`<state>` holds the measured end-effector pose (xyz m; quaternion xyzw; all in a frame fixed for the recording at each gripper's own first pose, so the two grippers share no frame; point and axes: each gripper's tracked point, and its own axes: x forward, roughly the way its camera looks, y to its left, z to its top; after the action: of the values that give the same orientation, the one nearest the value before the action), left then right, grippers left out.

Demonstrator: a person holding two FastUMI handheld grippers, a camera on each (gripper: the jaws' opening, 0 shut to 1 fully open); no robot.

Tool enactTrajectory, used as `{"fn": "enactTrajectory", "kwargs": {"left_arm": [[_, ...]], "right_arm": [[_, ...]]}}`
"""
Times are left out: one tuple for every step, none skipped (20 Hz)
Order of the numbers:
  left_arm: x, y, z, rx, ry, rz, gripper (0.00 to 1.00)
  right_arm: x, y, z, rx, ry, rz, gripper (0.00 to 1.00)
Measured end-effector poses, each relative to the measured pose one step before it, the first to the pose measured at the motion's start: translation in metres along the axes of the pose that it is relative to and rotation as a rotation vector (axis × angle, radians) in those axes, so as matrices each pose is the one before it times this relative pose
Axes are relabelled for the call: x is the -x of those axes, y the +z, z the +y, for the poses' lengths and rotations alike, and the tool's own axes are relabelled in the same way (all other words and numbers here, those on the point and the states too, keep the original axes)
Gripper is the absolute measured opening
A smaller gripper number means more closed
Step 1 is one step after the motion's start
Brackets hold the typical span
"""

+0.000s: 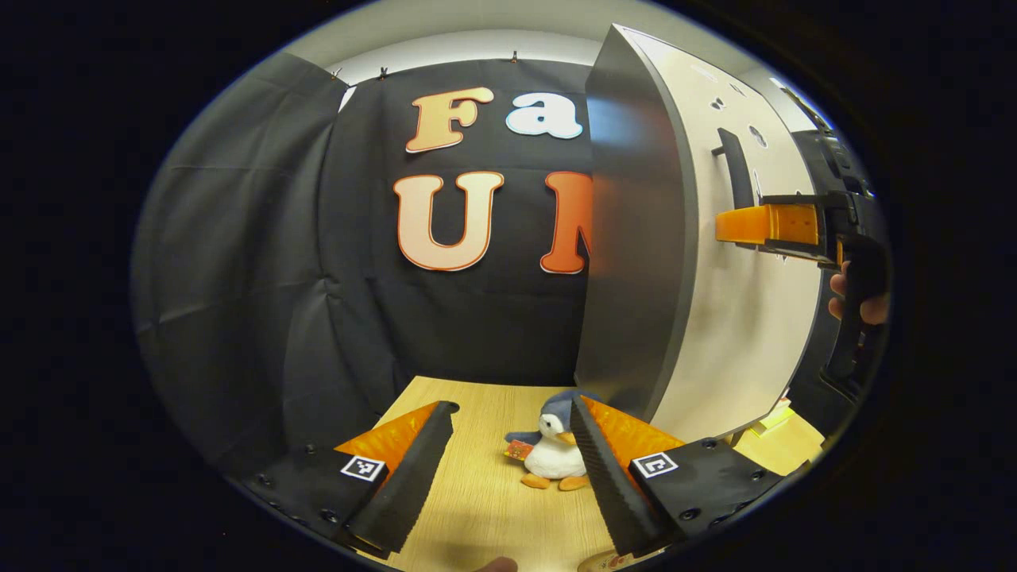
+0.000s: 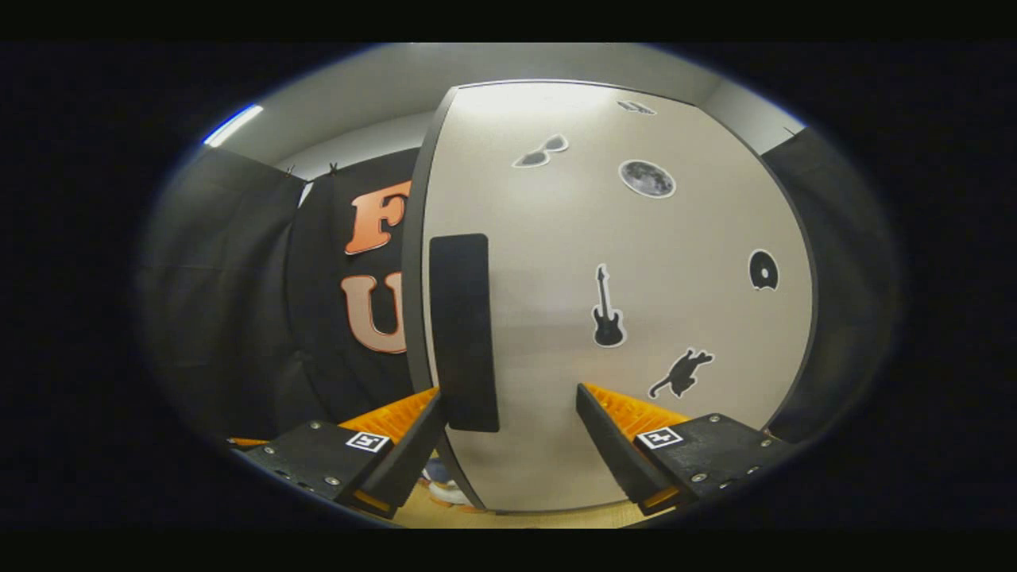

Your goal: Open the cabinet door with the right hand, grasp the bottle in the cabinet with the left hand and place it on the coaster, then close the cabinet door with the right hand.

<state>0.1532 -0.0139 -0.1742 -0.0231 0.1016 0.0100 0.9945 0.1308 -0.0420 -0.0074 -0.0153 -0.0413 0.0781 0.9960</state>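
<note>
Before the cabinet door (image 2: 636, 318) — right claw (image 2: 508, 445) spread wide, facing its handle (image 2: 465, 334)

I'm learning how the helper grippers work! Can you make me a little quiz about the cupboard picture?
1. True or false: the cabinet door is shut.
2. Which toy sits on the wooden table? A) penguin B) car C) ball
3. What dark part of the door does the right gripper face?

Key:
1. True; the door sits flush against the cabinet.
2. A, the penguin, seen past the open left gripper.
3. The handle. It stands by one finger of the open gripper, which is not yet closed on it.
</note>
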Motion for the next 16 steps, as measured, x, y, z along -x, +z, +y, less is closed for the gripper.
{"fn": "enactTrajectory", "kwargs": {"left_arm": [[0.00485,0.00200,-0.00233,-0.00268,-0.00244,-0.00167,0.97],[0.00510,0.00150,-0.00209,-0.00424,0.00032,-0.00072,0.97],[0.00758,0.00372,-0.00336,-0.00242,-0.00234,-0.00539,0.97],[0.00625,0.00529,-0.00313,-0.00063,-0.00208,-0.00870,0.97],[0.00835,0.00543,-0.00306,-0.00432,0.00212,-0.00926,0.97],[0.00915,0.00472,-0.00454,-0.00487,-0.00385,-0.00899,0.97],[0.01014,0.00550,-0.00459,-0.00350,0.00257,-0.00806,0.97],[0.01074,0.00820,-0.00482,-0.00030,-0.00213,-0.01458,0.97],[0.01124,0.00671,-0.00714,0.00013,-0.00440,-0.01119,0.97],[0.01149,0.00687,-0.00522,-0.00128,0.00036,-0.01063,0.97],[0.01220,0.00695,-0.00585,-0.00244,-0.00067,-0.01121,0.97],[0.01091,0.00722,-0.00602,-0.00424,0.00018,-0.01162,0.97],[0.01137,0.00784,-0.00659,-0.00572,-0.00435,-0.01104,0.96],[0.01145,0.00394,-0.00622,-0.00700,0.00057,-0.00985,0.96],[0.01028,0.00564,-0.00407,-0.00476,0.00314,-0.00893,0.96],[0.01020,0.00614,-0.00549,-0.00336,-0.00011,-0.00856,0.96]], "right_arm": [[0.01011,0.00345,-0.00010,-0.00819,0.00749,-0.00920,0.97],[0.01008,0.00129,-0.00260,-0.00361,-0.00358,0.00028,0.97],[0.01329,0.00115,-0.00461,0.00227,-0.00609,0.00445,0.98],[0.01353,0.00008,-0.00506,0.00483,-0.00562,0.00469,0.97],[0.01528,-0.00025,-0.00610,0.00278,-0.00776,0.00350,0.97],[0.01629,-0.00122,-0.00560,0.00036,-0.00490,0.00431,0.98],[0.01690,-0.00183,-0.00672,-0.00177,-0.00970,0.00633,0.97],[0.01755,-0.00280,-0.00608,-0.00202,-0.00359,0.00716,0.97],[0.01620,-0.00313,-0.00588,-0.00140,-0.00614,0.00775,0.97],[0.01574,-0.00268,-0.00700,-0.00074,-0.00934,0.00900,1.00],[0.01527,-0.00262,-0.00533,-0.00512,-0.00590,0.00833,0.97],[0.01516,-0.00188,-0.00443,-0.00756,-0.00167,0.00547,0.97],[0.01410,0.00005,-0.00364,-0.00437,-0.00342,-0.00070,0.97],[0.01275,0.00020,-0.00522,-0.00004,-0.00670,-0.00052,0.97],[0.01140,0.00102,-0.00471,0.00398,-0.00669,-0.00412,0.97],[0.01027,0.00078,-0.00531,0.00664,-0.01019,-0.00333,0.97]]}}
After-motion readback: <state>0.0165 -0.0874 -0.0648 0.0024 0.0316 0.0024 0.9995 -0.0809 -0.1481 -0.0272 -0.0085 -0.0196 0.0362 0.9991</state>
